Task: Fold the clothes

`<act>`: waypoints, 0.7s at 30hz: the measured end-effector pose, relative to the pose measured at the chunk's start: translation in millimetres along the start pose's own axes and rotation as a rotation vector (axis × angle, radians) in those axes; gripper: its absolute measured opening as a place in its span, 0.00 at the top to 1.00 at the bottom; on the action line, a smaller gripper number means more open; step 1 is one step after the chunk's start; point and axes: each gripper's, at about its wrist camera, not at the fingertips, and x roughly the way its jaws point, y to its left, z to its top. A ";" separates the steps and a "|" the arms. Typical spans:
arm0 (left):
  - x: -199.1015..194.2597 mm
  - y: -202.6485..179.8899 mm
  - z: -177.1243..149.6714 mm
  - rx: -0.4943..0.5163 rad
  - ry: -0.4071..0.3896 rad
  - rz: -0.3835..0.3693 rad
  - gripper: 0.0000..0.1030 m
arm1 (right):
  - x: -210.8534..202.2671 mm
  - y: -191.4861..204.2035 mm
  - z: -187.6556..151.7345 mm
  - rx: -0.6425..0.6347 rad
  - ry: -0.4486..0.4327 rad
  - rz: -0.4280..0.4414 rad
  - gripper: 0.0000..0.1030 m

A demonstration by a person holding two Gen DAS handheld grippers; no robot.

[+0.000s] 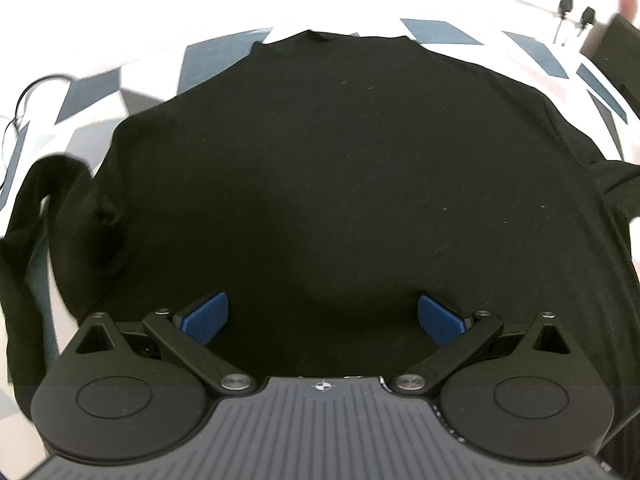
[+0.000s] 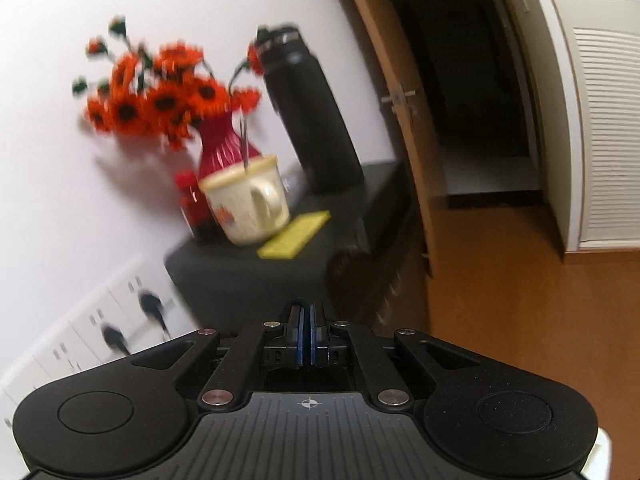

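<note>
The left gripper [image 1: 320, 320] hangs right over the black shirt [image 1: 320, 160]. Its two blue pads [image 1: 206, 316] stand wide apart, with nothing between them. The shirt lies spread out flat on a blue and white patterned cover [image 1: 92, 92]. It runs away from the gripper, with one straight edge at the far end. One sleeve [image 1: 36, 200] sticks out on the left side, a bit bunched up. So the left gripper is the near one.

The right gripper [image 2: 307, 340] points away, with its pads pressed together on nothing. It faces a dark side table [image 2: 248, 276] with a mug [image 2: 246, 200], red flowers [image 2: 160, 92] and a black bottle [image 2: 312, 112]. No shirt shows there.
</note>
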 end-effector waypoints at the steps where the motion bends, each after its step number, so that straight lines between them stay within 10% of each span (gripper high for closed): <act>1: -0.9 2.4 1.3 0.023 -0.001 -0.008 0.00 | -0.3 4.5 -1.9 -0.024 0.025 0.011 0.98; 11: -80.4 97.0 -32.4 -0.105 -0.291 -0.121 0.03 | -73.7 156.8 -40.7 -0.288 0.231 0.568 0.97; 21: -114.7 144.7 -68.8 -0.100 -0.334 -0.031 0.03 | -131.7 288.0 -206.2 -0.561 0.568 0.922 0.97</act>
